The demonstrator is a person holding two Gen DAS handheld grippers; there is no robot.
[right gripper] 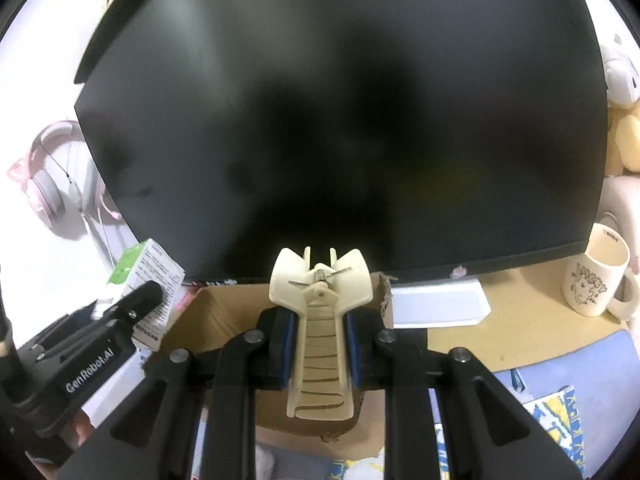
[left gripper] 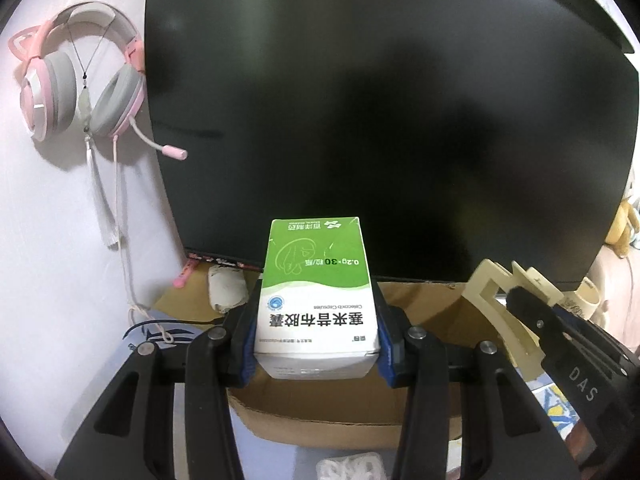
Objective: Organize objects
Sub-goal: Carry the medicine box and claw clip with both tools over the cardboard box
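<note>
My left gripper is shut on a green and white medicine box and holds it above an open cardboard box. My right gripper is shut on a cream hair claw clip and holds it above the same cardboard box. The clip also shows at the right of the left wrist view. The medicine box also shows at the left of the right wrist view. The two grippers are side by side in front of a monitor.
A large black monitor stands close behind the cardboard box. A pink headset hangs on the wall at left. A cream mug stands at right on the desk. A white tray lies under the monitor.
</note>
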